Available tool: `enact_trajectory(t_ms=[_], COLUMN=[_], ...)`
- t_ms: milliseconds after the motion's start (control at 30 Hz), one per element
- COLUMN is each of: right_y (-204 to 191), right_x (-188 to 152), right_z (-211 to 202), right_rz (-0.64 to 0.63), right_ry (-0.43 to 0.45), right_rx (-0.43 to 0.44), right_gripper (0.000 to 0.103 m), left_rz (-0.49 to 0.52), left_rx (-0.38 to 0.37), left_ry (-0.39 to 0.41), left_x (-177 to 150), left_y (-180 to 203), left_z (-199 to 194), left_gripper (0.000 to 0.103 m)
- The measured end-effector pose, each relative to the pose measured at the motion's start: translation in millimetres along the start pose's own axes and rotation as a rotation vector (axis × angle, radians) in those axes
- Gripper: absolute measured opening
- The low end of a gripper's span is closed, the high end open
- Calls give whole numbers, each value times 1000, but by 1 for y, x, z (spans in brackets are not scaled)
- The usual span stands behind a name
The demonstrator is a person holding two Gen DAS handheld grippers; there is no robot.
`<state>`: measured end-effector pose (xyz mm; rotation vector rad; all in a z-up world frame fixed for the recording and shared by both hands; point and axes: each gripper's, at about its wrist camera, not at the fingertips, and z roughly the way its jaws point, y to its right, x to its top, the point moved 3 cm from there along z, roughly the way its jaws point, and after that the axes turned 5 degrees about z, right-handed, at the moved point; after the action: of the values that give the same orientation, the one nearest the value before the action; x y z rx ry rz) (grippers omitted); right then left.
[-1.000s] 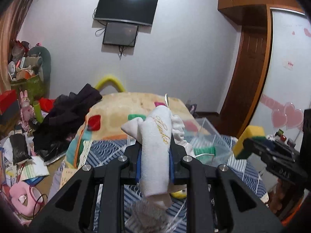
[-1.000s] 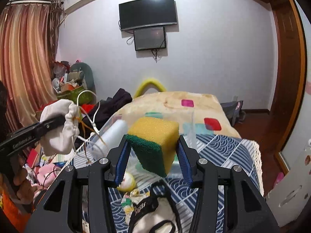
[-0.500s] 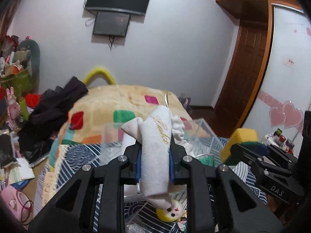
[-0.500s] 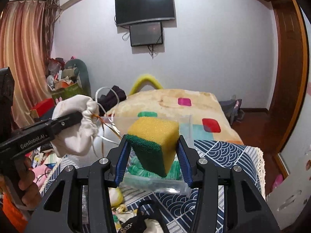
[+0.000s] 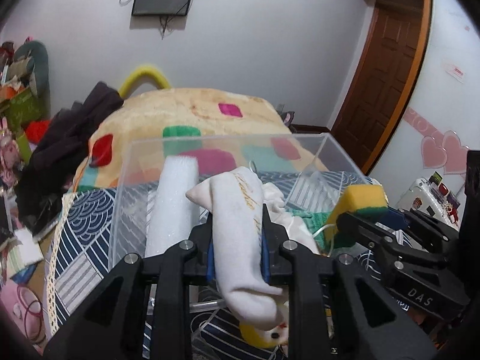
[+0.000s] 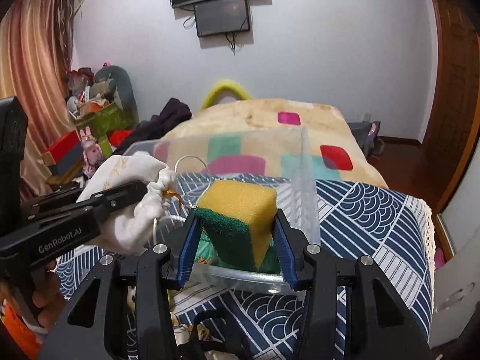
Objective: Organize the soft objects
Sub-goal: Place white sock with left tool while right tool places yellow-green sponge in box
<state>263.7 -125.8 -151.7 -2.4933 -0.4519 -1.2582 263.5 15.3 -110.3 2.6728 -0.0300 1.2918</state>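
Left gripper (image 5: 237, 249) clenched on white drawstring pouch (image 5: 240, 219); gold script on it unreadable, lower end hides a yellow toy (image 5: 258, 337). Right gripper (image 6: 237, 240) clamps yellow-green sponge (image 6: 240, 210) over clear box (image 5: 126, 186), near rim at 6 o'clock. White foam roll (image 5: 174, 204) inside, partly hidden. Arms read "GenRobot.AI", "DAS".

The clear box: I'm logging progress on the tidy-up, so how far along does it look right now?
Partly done. The clear box already holds a white foam roll and something green. In hand: the left gripper clamps a white drawstring pouch, and the right gripper clamps a yellow-green sponge, both at the box, neither released. Left: a yellow plush toy on the bedspread below.
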Motion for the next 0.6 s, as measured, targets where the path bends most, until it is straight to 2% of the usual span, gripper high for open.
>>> enact_trajectory(t_ms=[133,267,367,600], right_y=[-2,-2,-2,-2], right_x=[-2,-1,1,9], right_z=[-3,-8,-14,-36], right_rz=[-14,-15,-8,3], right_ry=[-7,-4,9,58], right_rx=[-14,-14,-10,1], right_gripper=[45,57,63,64], left_rz=[-38,-52,-57,10], left_rx=[-12,-13,-24,21], left_ry=[-23,-21,-4,64], left_x=[-3,-5,-5,1], left_y=[-8,-9,-8,4], left_z=[5,-1,-11,-46], left_gripper=[33,54,57,67])
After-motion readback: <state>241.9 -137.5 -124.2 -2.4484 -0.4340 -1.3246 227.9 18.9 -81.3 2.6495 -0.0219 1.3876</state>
